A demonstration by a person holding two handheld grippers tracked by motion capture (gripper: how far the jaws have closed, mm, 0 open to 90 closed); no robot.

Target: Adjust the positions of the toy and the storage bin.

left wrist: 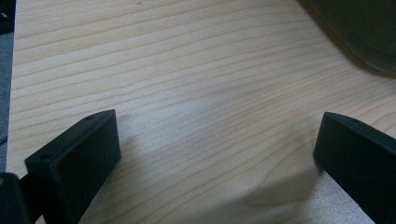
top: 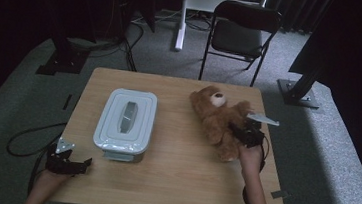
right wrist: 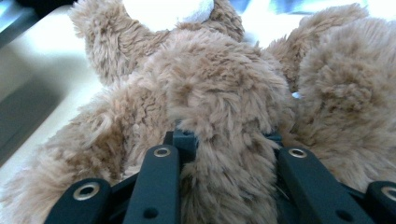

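A brown teddy bear [top: 215, 118] lies on the right side of the wooden table [top: 171, 181], its head toward the far edge. My right gripper [top: 240, 131] comes in from the near right and is shut on the bear's lower body. In the right gripper view the plush [right wrist: 219, 93] bulges between the two black jaws of the right gripper [right wrist: 229, 142]. My left gripper [top: 78, 165] rests at the table's near left corner, open and holding nothing. In the left gripper view, its jaws [left wrist: 217, 135] stand wide apart over bare wood.
A pale lidded plastic box [top: 126, 119] with a handle on top stands left of centre; its corner [left wrist: 359, 32] shows in the left gripper view. A black folding chair [top: 240, 35] stands on the carpet beyond the table. Cables trail on the floor at left.
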